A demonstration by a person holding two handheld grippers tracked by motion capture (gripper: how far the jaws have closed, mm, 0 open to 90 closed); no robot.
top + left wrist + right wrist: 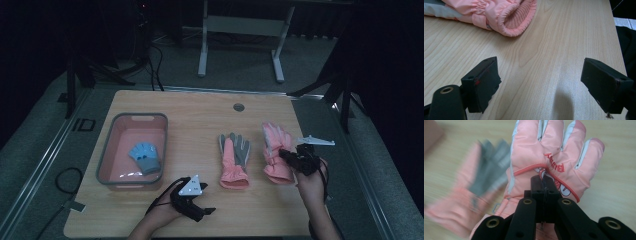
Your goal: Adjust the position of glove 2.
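Observation:
A pink glove with red lettering lies palm-down at the table's right. My right gripper is shut on the fabric of its back, near the wrist. Left of it, a pink and grey glove lies flat, blurred in the right gripper view. My left gripper rests low over the wood near the front edge, jaws wide open with nothing between them. The knitted cuff of the pink and grey glove lies a little ahead of it.
A grey-rimmed pink basket stands at the table's left with a small blue glove inside. A round cable hole sits near the table's far edge. A white desk frame stands on the floor beyond.

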